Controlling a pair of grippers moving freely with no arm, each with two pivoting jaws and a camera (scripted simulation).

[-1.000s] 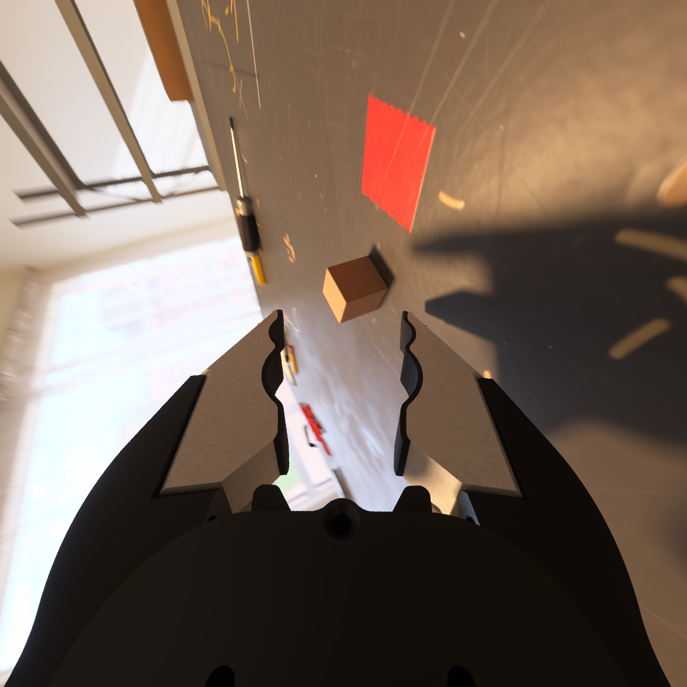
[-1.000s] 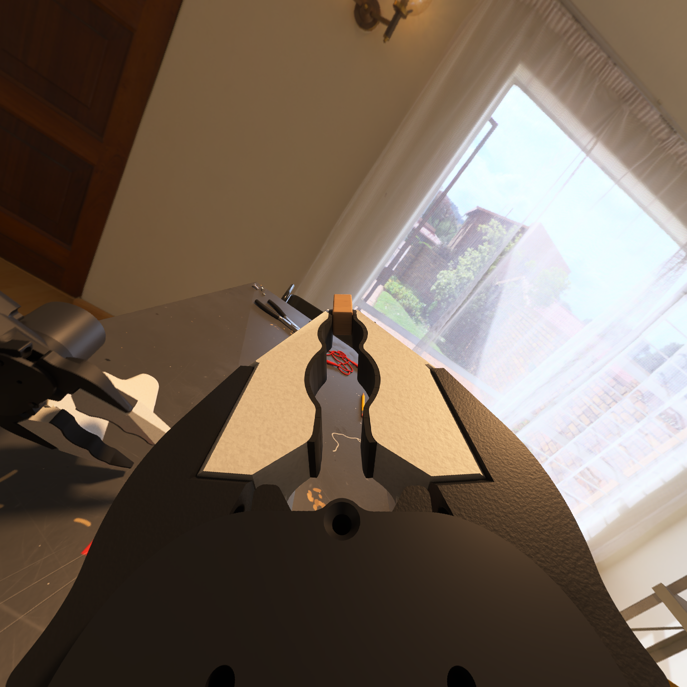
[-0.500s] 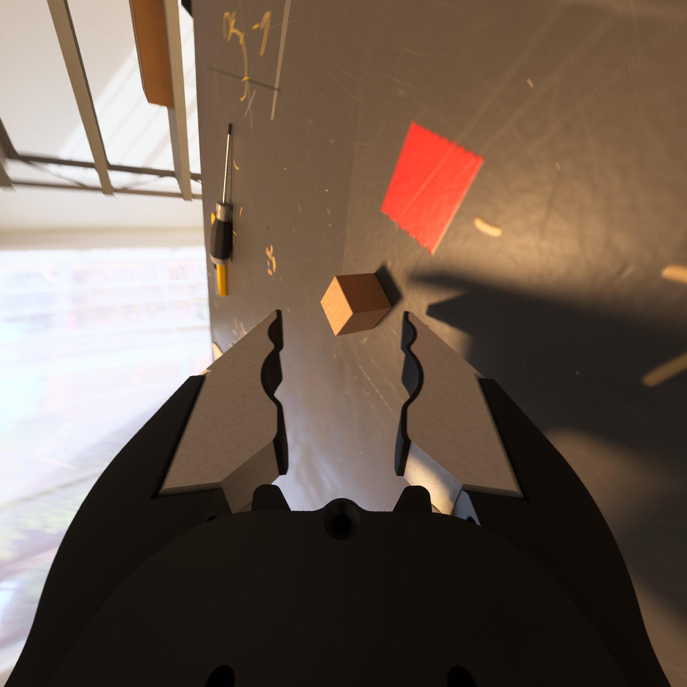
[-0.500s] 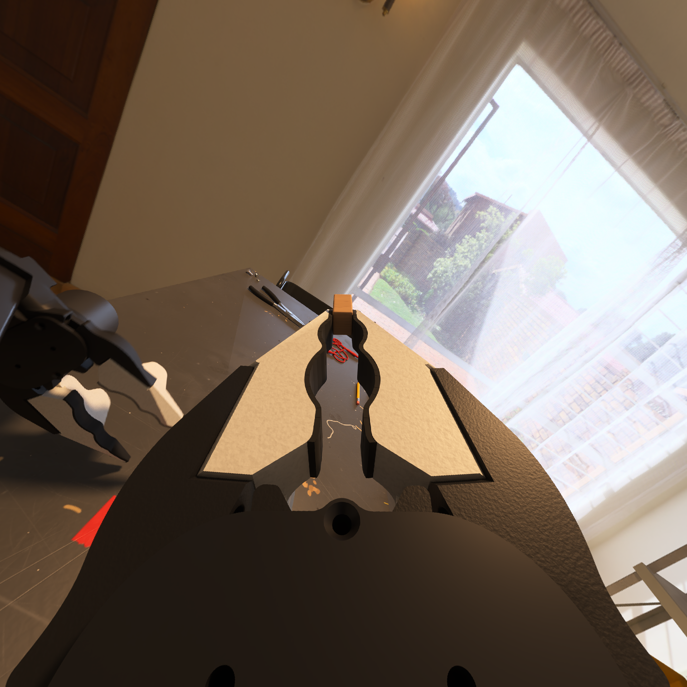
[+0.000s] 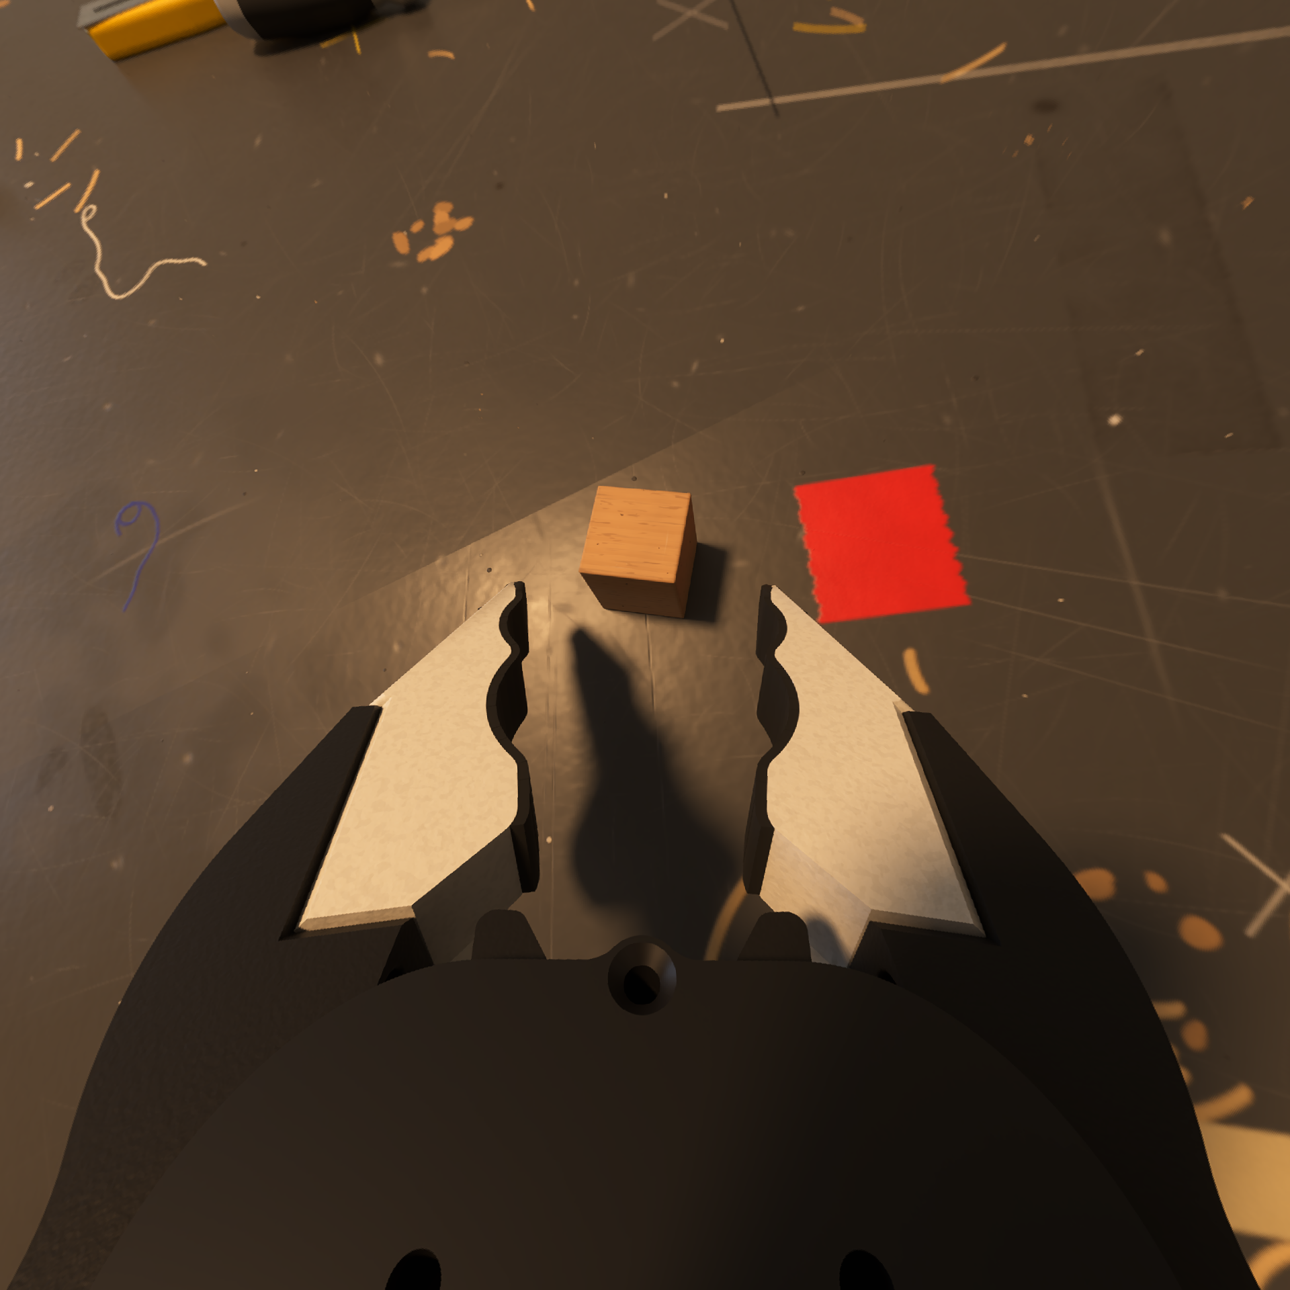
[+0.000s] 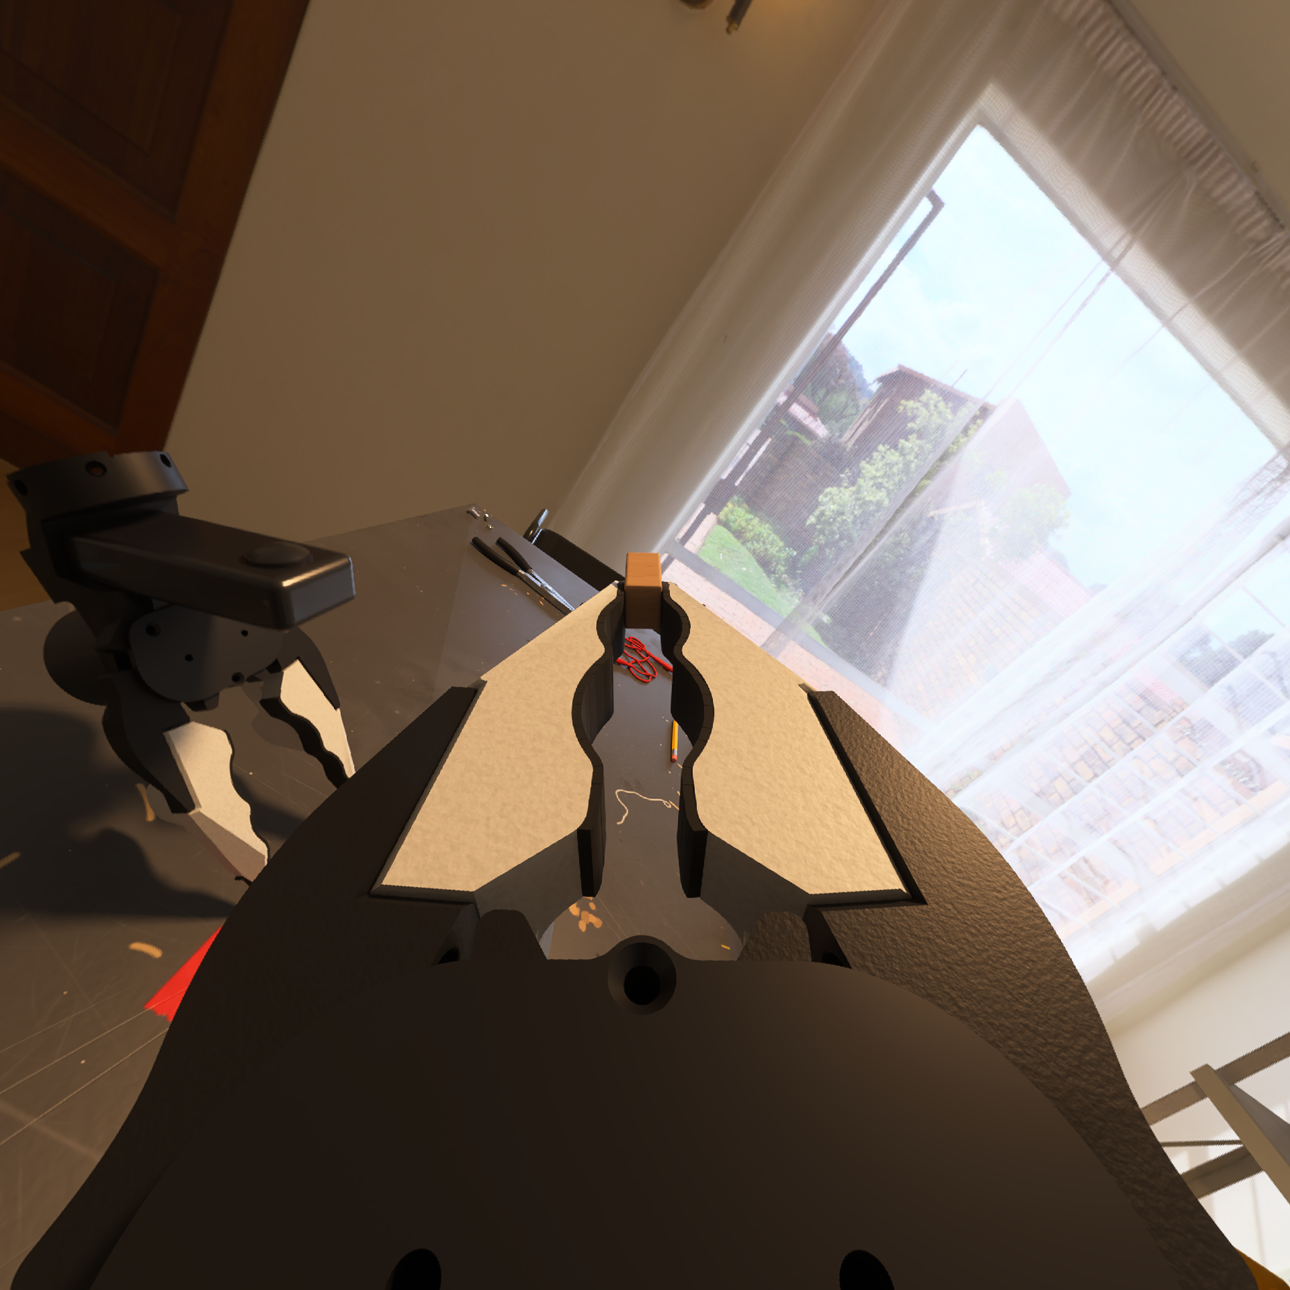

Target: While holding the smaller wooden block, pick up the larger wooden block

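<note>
The larger wooden block (image 5: 639,548) is a light brown cube resting on the dark scratched tabletop (image 5: 488,384). My left gripper (image 5: 642,593) is open and empty, its fingertips just short of the block, which lies ahead of the gap and apart from both fingers. My right gripper (image 6: 642,593) is shut on the smaller wooden block (image 6: 642,590), held at the fingertips above the table. The left gripper also shows in the right wrist view (image 6: 258,789), open, pointing down at the table; the larger block is hidden there.
A red patch (image 5: 879,544) lies flat right of the block. A yellow and black tool (image 5: 230,21) lies at the far left. Pliers (image 6: 523,565), a red cord (image 6: 642,663) and a pencil (image 6: 674,740) lie farther off near the table's window-side edge.
My left gripper has swung round and tilted down over the table, so the block now sits upright just beyond its open fingertips. The right gripper kept hold of the small block, nearly still.
</note>
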